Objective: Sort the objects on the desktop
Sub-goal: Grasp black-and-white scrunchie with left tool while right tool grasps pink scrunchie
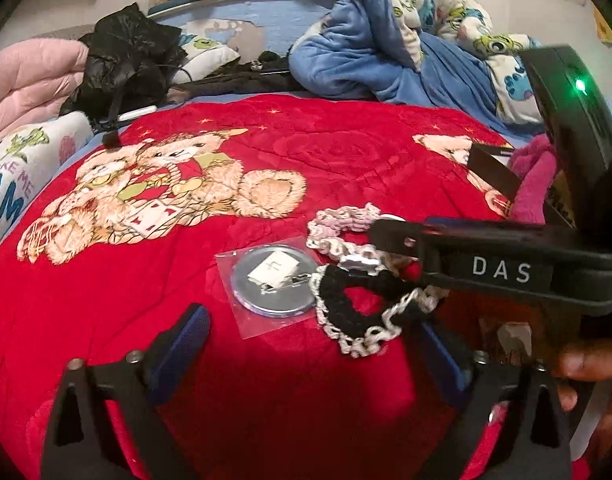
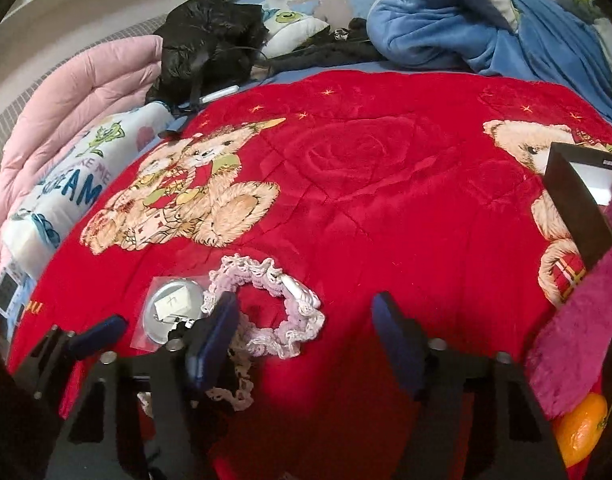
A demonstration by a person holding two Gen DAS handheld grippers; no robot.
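Now both grippers, left [image 1: 318,344] & right [image 2: 306,332], fingers wide apart (nothing held), over pink scrunchie [image 2: 265,304].

We see our left claw [image 1: 314,344] spread wide above a red blanket [image 1: 346,152] printed with teddy bears. Between its blue-padded fingers [image 1: 185,336] lie a round badge [image 1: 271,282] in a clear sleeve and, touching its right edge, a black scrunchie [image 1: 358,312]. A pink scrunchie [image 1: 342,228] lies just behind them. Our right claw [image 1: 390,236] reaches in from the right over both scrunchies. A blue quilt [image 1: 370,40] is heaped behind.
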